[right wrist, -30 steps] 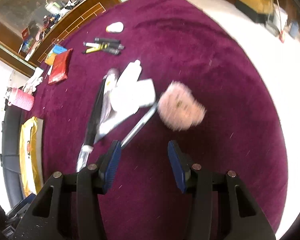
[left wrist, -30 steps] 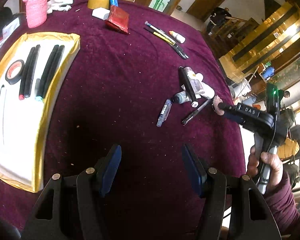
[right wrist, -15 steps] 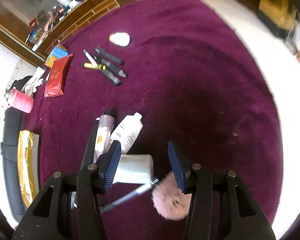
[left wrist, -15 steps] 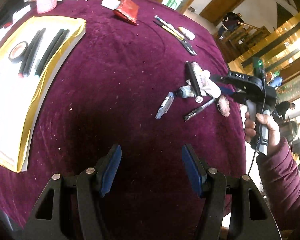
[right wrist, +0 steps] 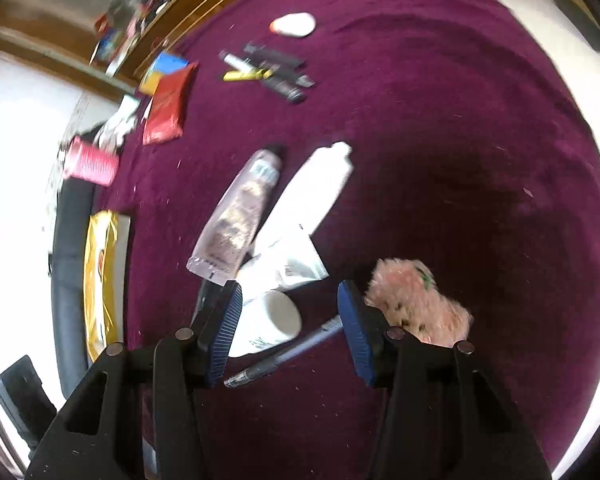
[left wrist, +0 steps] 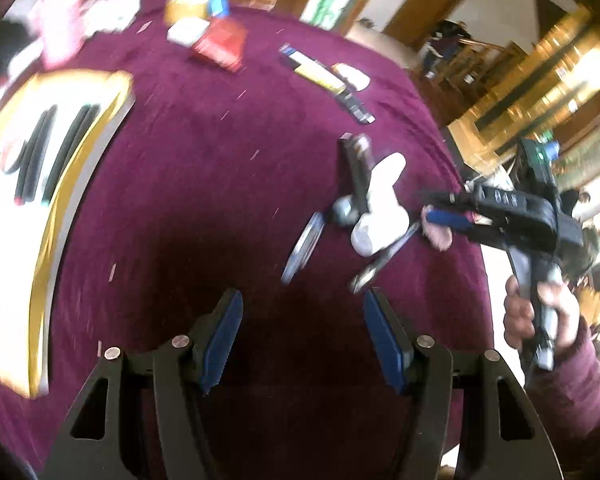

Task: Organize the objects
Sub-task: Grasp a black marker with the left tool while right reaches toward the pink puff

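Pen [right wrist: 284,356] lies between jaws in right view; left shows tray [left wrist: 80,168].

Your right gripper [left wrist: 444,216] is black with 2 ribbed blue pads [right wrist: 224,336] and silver screws; your sleeve [left wrist: 568,396] is maroon.

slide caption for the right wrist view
Open right hand-held gripper over a pen beside a pink fluffy pom-pom on purple cloth.
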A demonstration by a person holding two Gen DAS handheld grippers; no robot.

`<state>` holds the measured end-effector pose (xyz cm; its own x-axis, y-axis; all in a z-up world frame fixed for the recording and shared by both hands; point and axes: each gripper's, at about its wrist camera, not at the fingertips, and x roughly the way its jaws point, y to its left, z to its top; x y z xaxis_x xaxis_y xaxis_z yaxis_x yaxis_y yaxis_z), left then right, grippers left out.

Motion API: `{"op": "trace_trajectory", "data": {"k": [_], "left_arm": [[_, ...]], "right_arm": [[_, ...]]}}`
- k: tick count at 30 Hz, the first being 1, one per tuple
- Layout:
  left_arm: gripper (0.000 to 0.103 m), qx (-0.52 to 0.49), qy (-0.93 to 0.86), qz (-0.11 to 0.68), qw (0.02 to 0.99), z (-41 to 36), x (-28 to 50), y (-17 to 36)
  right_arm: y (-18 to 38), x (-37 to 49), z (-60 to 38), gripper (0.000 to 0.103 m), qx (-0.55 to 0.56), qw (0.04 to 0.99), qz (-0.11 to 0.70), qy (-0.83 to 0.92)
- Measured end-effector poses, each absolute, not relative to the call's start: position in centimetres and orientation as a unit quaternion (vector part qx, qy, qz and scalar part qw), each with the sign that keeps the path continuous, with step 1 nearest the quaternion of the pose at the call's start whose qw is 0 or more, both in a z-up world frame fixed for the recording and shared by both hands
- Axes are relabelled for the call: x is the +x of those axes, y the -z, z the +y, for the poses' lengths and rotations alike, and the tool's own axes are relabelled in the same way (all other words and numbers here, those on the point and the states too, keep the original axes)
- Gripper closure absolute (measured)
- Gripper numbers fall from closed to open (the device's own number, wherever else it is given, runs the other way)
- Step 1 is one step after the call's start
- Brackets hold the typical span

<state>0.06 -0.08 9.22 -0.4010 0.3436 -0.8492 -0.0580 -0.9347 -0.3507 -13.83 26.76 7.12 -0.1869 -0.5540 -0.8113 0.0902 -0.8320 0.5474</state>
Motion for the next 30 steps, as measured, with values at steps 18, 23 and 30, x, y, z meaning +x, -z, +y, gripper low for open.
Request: {"op": "trace_trajectory", "data": {"k": [18, 23, 30], "left_arm": [[0.068, -0.561, -0.808, 0.005, 0.18, 11.4, -12.6, -3.6], [0.092, -0.563, -0.804, -0.032, 0.189, 10.0, -13.2, -4.4], [0.091, -0.578, -0.797, -0.052, 0.165, 8.7, -13.6, -2.9]], "right_arm": [[-8.2, -10.3, 30.4, 0.055, 0.569, 0.192, -0.238, 0.764], [-8.2, -10.5, 30.1, 0.055, 0.568, 0.197, -0.229, 0.765], [-8.2, -10.9, 29.8, 0.055, 0.568, 0.199, -0.225, 0.766]]}}
